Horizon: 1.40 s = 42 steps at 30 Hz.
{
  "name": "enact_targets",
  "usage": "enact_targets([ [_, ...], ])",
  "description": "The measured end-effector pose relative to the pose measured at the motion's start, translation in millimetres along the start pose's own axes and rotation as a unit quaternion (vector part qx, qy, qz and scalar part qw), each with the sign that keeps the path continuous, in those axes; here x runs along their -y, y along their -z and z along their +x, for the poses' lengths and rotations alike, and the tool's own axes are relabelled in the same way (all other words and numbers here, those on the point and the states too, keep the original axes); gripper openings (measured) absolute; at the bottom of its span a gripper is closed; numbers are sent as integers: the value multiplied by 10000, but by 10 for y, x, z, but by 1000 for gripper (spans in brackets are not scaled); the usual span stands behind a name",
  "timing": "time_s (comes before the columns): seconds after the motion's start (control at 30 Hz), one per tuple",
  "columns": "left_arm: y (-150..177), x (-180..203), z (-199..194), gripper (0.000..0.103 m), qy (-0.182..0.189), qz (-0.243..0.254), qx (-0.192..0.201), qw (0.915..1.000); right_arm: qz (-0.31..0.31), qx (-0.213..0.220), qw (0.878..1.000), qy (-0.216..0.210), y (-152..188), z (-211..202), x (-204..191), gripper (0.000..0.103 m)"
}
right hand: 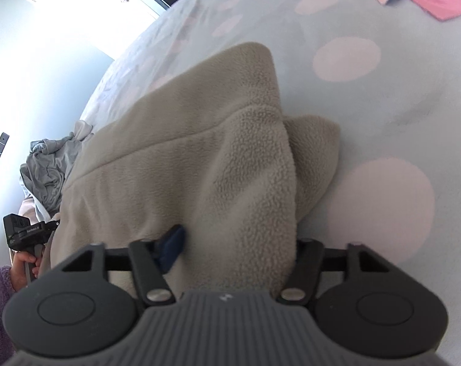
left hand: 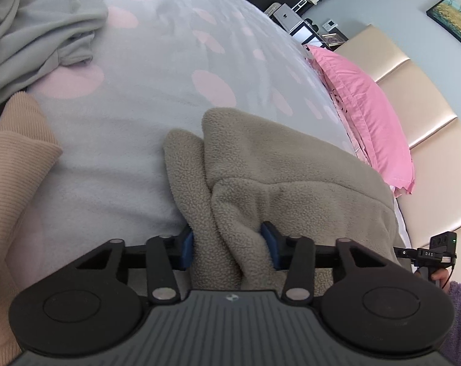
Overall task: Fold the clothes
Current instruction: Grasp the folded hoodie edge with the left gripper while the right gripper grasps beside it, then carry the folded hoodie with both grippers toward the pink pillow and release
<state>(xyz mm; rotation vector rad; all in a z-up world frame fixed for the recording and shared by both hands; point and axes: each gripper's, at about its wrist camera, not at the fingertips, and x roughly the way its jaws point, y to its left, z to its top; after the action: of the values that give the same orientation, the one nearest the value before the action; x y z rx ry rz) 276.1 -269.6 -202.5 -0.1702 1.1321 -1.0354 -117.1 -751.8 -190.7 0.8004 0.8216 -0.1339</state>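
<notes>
A beige fleece garment [left hand: 279,164] lies on the bed's pale blue cover with pink dots [left hand: 133,128]. My left gripper [left hand: 230,247] is shut on a bunched edge of the fleece, blue pads [left hand: 187,248] pressing both sides. In the right wrist view my right gripper [right hand: 239,244] is shut on another edge of the same fleece [right hand: 200,152]; its left blue pad [right hand: 171,245] shows, the right one is hidden by cloth. The fleece stretches between both grippers.
A peach ribbed garment [left hand: 14,189] lies at the left. A grey garment [left hand: 38,30] is heaped at far left, also in the right view [right hand: 47,170]. A pink pillow [left hand: 367,116] and padded headboard [left hand: 428,140] stand at the right.
</notes>
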Motion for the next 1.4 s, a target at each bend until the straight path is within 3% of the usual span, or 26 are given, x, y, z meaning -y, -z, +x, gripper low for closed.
enact_targets([
  [0.13, 15, 221, -105, 27, -350, 363, 109, 9987, -354, 179, 9980, 494, 43, -125, -276, 43],
  [0.27, -14, 389, -281, 23, -462, 434, 158, 9979, -599, 406, 9933, 896, 72, -268, -536, 40],
  [0.53, -58, 1085, -888, 21, -388, 1245, 240, 9912, -968, 926, 9887, 674, 144, -911, -1030, 38],
  [0.83, -47, 1827, -1167, 20, -102, 1620, 406, 9859, -1079, 1421, 9792, 965, 214, -1710, -1274, 37],
  [1.1, 68, 2450, -673, 20, 566, 1734, 326, 9827, -1036, 1672, 9697, 1446, 228, -2541, -1051, 37],
  [1.3, 201, 2975, 176, 20, 933, 1704, -26, 9809, -653, 1707, 9626, 1999, 190, -3053, -527, 37],
  [1.37, 234, 3173, 498, 20, 1050, 1668, -129, 9803, -465, 1752, 9585, 2199, 124, -3184, -267, 34],
  [1.4, 246, 3275, 659, 20, 1113, 1656, -174, 9797, -369, 1790, 9561, 2290, 87, -3254, -141, 28],
])
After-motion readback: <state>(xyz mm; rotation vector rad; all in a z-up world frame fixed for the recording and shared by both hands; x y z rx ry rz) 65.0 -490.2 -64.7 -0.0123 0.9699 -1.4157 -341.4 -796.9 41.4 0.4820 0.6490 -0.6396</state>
